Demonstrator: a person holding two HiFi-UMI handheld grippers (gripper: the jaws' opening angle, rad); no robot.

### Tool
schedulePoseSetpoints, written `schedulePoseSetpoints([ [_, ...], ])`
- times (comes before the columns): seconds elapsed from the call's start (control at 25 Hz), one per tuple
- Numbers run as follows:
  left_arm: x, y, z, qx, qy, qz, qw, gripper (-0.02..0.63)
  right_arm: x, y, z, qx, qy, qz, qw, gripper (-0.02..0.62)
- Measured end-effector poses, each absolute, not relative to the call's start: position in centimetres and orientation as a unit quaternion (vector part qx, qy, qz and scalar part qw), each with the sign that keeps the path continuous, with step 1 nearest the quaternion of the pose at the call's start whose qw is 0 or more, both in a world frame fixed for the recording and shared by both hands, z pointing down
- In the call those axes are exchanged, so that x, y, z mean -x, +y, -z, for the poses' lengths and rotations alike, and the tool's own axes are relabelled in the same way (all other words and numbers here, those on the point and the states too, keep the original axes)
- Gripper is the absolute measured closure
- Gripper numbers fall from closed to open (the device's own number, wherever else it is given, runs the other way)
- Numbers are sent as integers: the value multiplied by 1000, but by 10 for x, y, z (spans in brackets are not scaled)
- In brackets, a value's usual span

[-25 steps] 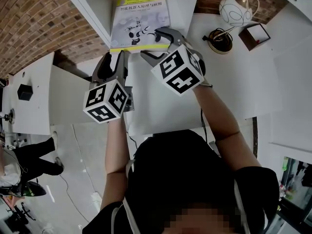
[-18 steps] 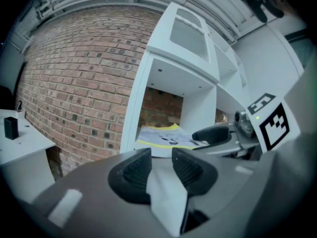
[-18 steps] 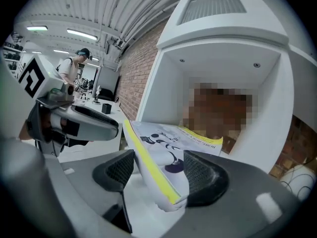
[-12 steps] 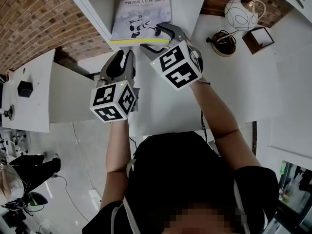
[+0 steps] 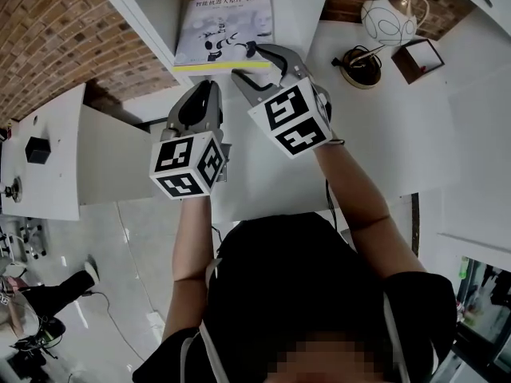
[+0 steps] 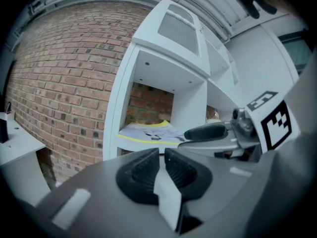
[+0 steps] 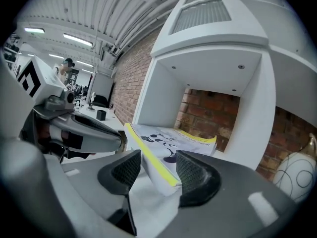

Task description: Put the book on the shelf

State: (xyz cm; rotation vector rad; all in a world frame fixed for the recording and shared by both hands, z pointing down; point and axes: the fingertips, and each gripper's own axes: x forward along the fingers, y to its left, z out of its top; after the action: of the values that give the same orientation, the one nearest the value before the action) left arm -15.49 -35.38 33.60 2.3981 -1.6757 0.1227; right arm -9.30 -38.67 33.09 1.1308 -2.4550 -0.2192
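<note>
L claw (image 6: pixel 162 157) closing, empty; book (image 5: pixel 223 22) prob. deeper.

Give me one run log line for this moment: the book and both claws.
book: lies flat on shelf | left claw: closing, empty | right claw: closing, book corner between, not clamped

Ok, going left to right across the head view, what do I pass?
Small black box → left gripper, jaws closing with nothing between them → right gripper, jaws closing with the corner of the book between them → black dish → brown box.
</note>
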Motion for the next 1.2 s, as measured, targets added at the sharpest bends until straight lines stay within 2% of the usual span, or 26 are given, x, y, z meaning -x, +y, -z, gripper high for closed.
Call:
schedulePoseSetpoints([
  [0.08, 150, -352, -335, -820, -560, -39, 106, 585, 90, -382, -332, -411, -886, 67, 205, 377],
  [0.16, 144, -350, -334, -829, -548, -33, 108, 597, 85, -378, -331, -420, -886, 58, 189, 423],
  [0.32, 135, -345, -334, -839, -531, -37, 111, 598, 73, -371, -324, -451, -877, 50, 157, 597],
  [1.2, 121, -293, -342, -858, -500, -50, 111, 598, 55, -300, -331, -484, -868, -14, 109, 598],
])
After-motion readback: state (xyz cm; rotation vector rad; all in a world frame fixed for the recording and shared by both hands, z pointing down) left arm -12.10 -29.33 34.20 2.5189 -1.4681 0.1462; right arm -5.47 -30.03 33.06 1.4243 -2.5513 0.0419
